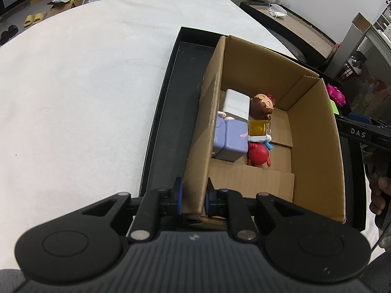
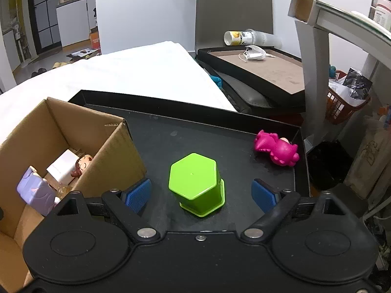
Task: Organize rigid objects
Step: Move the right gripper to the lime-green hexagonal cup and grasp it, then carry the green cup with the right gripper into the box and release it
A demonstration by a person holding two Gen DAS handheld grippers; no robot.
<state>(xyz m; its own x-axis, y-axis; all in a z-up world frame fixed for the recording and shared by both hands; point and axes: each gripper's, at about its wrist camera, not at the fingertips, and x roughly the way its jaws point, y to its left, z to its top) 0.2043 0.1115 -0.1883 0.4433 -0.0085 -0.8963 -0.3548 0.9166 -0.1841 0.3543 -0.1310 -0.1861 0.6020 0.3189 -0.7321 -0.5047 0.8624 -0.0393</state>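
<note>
A: Background stock, far side?
B: One white fluffy cloth over the worktop. One flat brown board in a black frame, with a white face mask lying on it and a white-and-yellow bottle on its side just behind.
A: Right edge?
B: One orange mesh basket. On the floor, yellow slippers.

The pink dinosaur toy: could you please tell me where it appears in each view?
Left wrist view: pink dinosaur toy at the far right edge, just beyond the cardboard box's right wall, partly hidden.
Right wrist view: pink dinosaur toy lying at right of centre, on the black tray near its right rim.
Shared landmark: the cardboard box.
</note>
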